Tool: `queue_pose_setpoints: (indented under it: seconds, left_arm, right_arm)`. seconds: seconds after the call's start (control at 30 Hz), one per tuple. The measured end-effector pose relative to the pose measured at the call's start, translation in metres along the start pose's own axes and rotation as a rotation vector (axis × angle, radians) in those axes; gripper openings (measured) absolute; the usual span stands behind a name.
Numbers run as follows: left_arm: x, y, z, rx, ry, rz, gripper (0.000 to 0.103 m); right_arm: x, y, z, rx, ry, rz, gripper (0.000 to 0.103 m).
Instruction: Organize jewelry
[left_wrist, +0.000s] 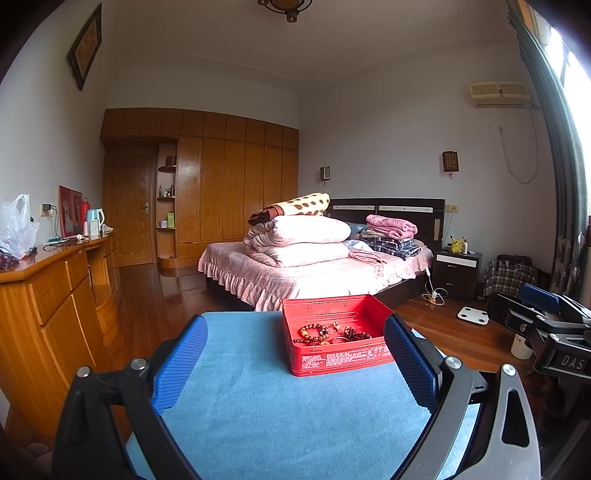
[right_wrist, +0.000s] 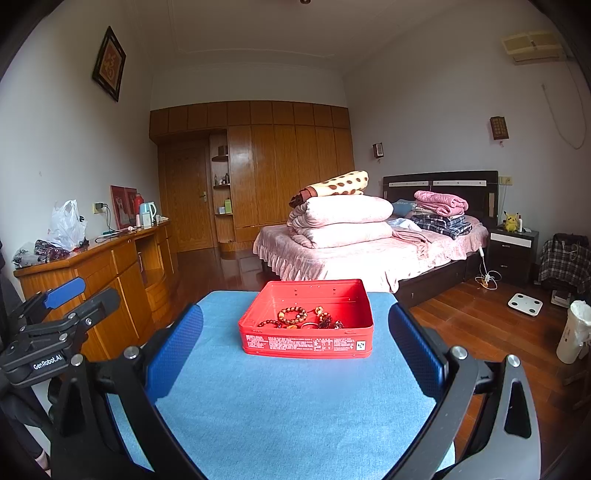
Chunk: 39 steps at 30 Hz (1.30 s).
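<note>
An open red tin box (left_wrist: 340, 360) (right_wrist: 306, 341) stands on a blue-covered table (left_wrist: 258, 413) (right_wrist: 295, 406) near its far edge. Inside lie several beaded bracelets (left_wrist: 316, 332) (right_wrist: 293, 314) of brown and dark red beads. My left gripper (left_wrist: 295, 354) is open and empty, held short of the box, which sits toward its right finger. My right gripper (right_wrist: 295, 339) is open and empty, with the box centred between its blue pads (right_wrist: 173, 350). The right gripper shows at the right edge of the left wrist view (left_wrist: 543, 314); the left gripper shows at the left of the right wrist view (right_wrist: 62, 306).
A wooden dresser (left_wrist: 55, 295) (right_wrist: 110, 266) with bags and a kettle stands left of the table. A bed (left_wrist: 314, 266) (right_wrist: 369, 251) with folded quilts lies beyond. A white bin (right_wrist: 572, 332) and a scale (right_wrist: 524, 304) sit on the wooden floor at right.
</note>
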<state>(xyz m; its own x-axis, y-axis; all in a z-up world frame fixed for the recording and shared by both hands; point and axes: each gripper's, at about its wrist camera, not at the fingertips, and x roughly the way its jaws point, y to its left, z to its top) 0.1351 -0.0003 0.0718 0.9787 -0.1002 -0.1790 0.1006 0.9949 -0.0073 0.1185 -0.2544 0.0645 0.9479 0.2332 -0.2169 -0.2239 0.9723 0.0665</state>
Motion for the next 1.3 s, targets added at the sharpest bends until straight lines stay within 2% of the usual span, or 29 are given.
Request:
queue_pose_setpoints:
  seconds: [1.3]
  left_arm:
    - [0.0017, -0.0008, -0.0064, -0.002, 0.011, -0.006, 0.094]
  right_arm:
    - [0.0005, 0.0009, -0.0001, 0.0, 0.001, -0.001, 0.098]
